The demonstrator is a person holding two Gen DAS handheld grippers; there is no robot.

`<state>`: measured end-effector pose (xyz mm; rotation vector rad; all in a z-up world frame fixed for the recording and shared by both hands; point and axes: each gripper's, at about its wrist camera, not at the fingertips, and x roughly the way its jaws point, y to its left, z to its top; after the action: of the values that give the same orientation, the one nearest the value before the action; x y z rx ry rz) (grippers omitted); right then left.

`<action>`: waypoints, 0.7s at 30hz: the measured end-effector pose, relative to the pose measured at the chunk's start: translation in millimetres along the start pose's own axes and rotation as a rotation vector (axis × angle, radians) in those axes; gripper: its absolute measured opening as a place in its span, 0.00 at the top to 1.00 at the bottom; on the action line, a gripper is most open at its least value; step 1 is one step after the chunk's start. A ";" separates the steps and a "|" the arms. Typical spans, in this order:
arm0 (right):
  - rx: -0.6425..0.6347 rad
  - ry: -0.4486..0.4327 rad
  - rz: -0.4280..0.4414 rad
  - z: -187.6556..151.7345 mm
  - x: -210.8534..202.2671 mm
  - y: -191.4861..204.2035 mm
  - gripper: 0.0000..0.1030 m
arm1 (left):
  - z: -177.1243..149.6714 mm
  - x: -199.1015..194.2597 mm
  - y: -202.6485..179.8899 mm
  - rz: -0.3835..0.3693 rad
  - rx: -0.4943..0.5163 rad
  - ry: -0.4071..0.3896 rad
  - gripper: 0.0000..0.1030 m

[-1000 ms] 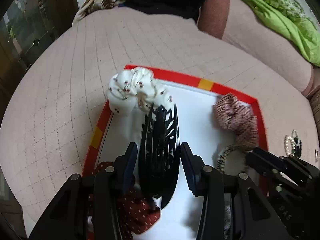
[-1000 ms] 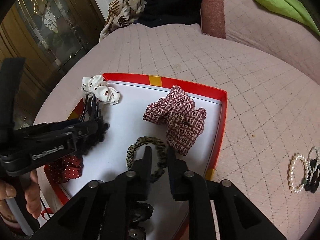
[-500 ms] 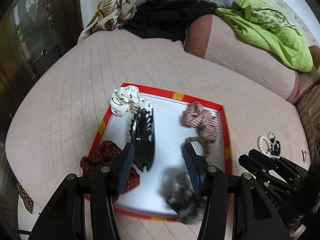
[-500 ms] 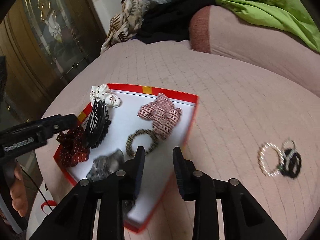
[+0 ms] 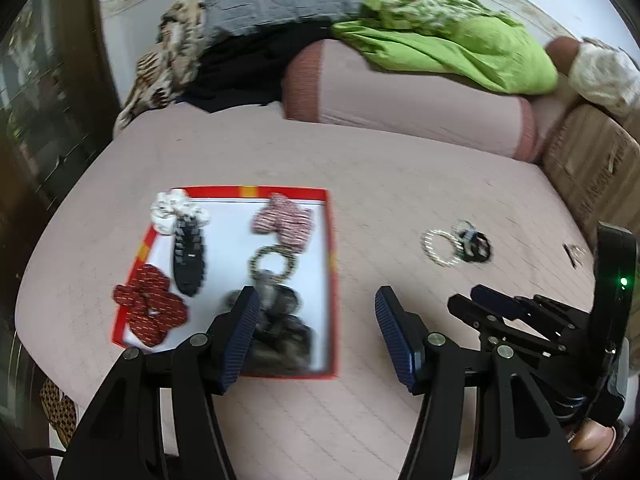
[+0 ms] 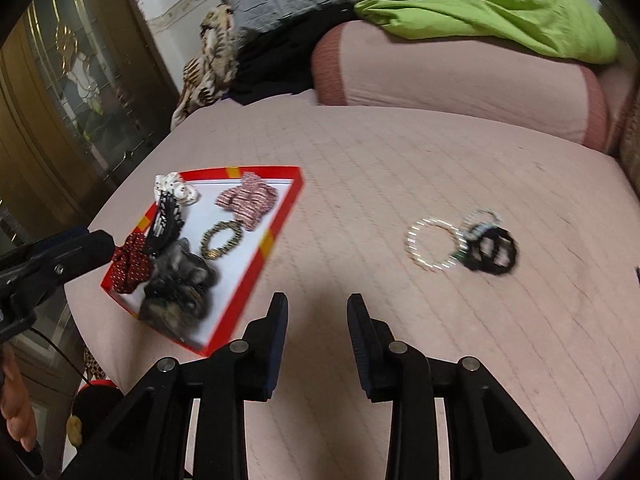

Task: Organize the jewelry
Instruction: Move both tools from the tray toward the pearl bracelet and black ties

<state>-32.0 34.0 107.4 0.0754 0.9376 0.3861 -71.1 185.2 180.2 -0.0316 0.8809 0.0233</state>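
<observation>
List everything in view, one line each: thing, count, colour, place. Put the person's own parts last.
tray: one, red rim, white floor, on the bed, left
scrunchie: one, white with dark dots, tray's far left corner
hair claw: one, black, beside the white scrunchie
dotted scrunchie: one, dark red, over the tray's left rim
checked scrunchie: one, red and white, tray's far right
hair tie: one, olive patterned, tray's middle
fuzzy hair pieces: count unclear, grey-brown, tray's near end
bead bracelet: one, white, on the bed, right of the tray
dark bracelets: blurred cluster, touching the bead bracelet
blanket: one, green, far side
left gripper: black, opening, nothing between the fingers
right gripper: black, open, empty
</observation>
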 end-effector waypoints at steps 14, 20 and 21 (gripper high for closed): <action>0.130 -0.043 -0.116 -32.5 -57.7 -96.1 0.65 | -19.1 -8.2 -78.5 0.017 0.144 -0.010 0.42; 0.176 -0.041 -0.149 -40.6 -61.4 -127.5 0.65 | -21.8 5.1 -92.6 0.016 0.166 0.017 0.41; 0.179 -0.040 -0.154 -41.6 -61.1 -132.1 0.65 | -21.5 7.7 -93.7 0.013 0.167 0.021 0.41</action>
<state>-59.2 -114.7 99.5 0.1731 0.9301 0.1572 -79.6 90.9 162.3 0.1297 0.9016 -0.0385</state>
